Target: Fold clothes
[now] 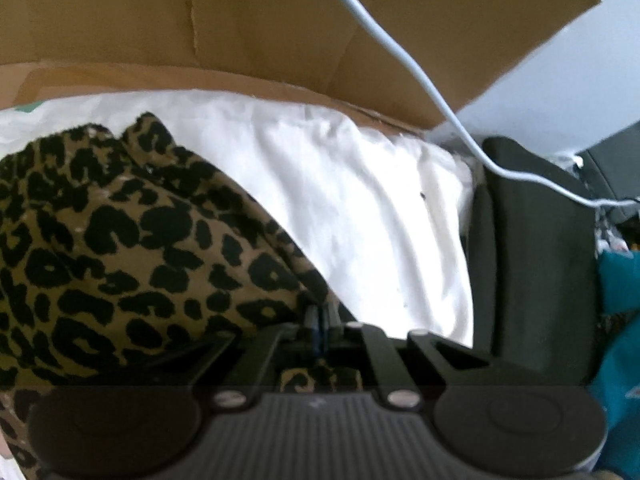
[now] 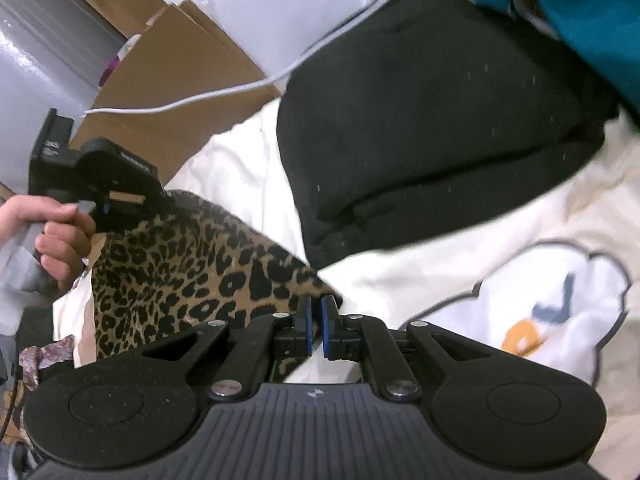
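Note:
A leopard-print garment [image 1: 120,248] hangs bunched over a white bedcover [image 1: 360,208]. My left gripper [image 1: 318,318] is shut on one edge of it, the fabric passing between the fingers. In the right wrist view the same leopard-print garment [image 2: 188,276] stretches from the left gripper [image 2: 96,184], held by a hand at the far left, to my right gripper [image 2: 316,320], which is shut on its near corner. The blue pads [image 2: 308,328] stand almost together with cloth between them.
A folded black garment [image 2: 432,120] lies on the white cover [image 2: 440,280] to the right, with teal cloth [image 2: 580,12] beyond it. Cardboard boxes [image 1: 280,28] stand behind the bed. A white cable [image 1: 400,56] hangs across. A printed white patch [image 2: 532,312] shows at right.

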`<state>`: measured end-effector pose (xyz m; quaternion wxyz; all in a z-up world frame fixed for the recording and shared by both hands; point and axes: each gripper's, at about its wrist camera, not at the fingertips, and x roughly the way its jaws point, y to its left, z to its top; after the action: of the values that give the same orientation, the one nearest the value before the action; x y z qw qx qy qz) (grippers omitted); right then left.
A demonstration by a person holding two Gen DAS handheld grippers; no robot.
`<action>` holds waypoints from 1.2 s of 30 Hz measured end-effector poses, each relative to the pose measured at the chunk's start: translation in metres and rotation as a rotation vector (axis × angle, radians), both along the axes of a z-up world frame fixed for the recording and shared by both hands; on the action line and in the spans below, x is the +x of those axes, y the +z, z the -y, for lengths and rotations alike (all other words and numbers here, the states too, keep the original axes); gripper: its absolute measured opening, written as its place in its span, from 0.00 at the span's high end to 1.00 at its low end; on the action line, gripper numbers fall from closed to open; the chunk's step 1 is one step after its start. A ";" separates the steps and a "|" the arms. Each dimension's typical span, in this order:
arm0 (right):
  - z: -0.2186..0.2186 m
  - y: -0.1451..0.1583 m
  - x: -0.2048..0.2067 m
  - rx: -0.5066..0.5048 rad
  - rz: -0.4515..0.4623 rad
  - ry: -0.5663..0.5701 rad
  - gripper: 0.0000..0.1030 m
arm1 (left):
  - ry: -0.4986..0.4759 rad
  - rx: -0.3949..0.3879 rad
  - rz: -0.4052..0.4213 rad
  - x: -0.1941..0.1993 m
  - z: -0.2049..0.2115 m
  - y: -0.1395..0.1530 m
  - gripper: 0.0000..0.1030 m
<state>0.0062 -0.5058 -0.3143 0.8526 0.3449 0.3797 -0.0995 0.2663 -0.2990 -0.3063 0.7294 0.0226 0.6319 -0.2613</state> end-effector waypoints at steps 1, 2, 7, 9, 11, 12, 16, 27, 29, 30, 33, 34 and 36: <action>0.001 0.003 0.000 -0.008 0.006 -0.002 0.96 | -0.017 -0.001 -0.002 -0.001 -0.004 0.002 0.91; 0.000 0.005 0.003 -0.012 0.013 0.002 0.96 | -0.037 -0.001 0.004 -0.002 -0.006 0.006 0.89; -0.005 0.013 0.017 -0.031 0.041 0.035 0.96 | -0.082 0.015 0.064 0.010 -0.026 0.036 0.85; -0.007 0.017 0.023 -0.038 0.053 0.048 0.95 | -0.063 0.030 0.089 0.022 -0.037 0.046 0.85; -0.009 0.020 0.029 -0.046 0.064 0.062 0.93 | -0.044 0.046 0.114 0.035 -0.048 0.057 0.84; -0.011 0.021 0.032 -0.050 0.070 0.068 0.89 | -0.034 0.053 0.127 0.041 -0.054 0.062 0.84; -0.016 0.025 0.046 -0.059 0.078 0.103 0.86 | 0.041 0.118 0.148 0.072 -0.069 0.073 0.80; -0.021 0.020 0.078 -0.063 0.079 0.153 0.86 | 0.154 0.156 0.069 0.112 -0.052 0.058 0.76; -0.021 0.018 0.084 -0.066 0.078 0.163 0.86 | 0.159 0.160 0.037 0.113 -0.045 0.049 0.76; -0.022 0.018 0.088 -0.069 0.078 0.167 0.86 | 0.159 0.165 0.024 0.114 -0.042 0.044 0.76; -0.024 0.016 0.098 -0.075 0.078 0.192 0.86 | 0.148 0.189 -0.005 0.111 -0.033 0.031 0.70; -0.025 0.015 0.102 -0.076 0.079 0.204 0.86 | 0.147 0.201 -0.011 0.110 -0.031 0.026 0.68; -0.027 0.014 0.108 -0.078 0.081 0.230 0.86 | 0.147 0.233 -0.015 0.107 -0.028 0.018 0.68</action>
<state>0.1147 -0.4789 -0.3003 0.8858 0.2693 0.3780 -0.0018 0.3734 -0.2709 -0.2887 0.7342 0.0589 0.6633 -0.1322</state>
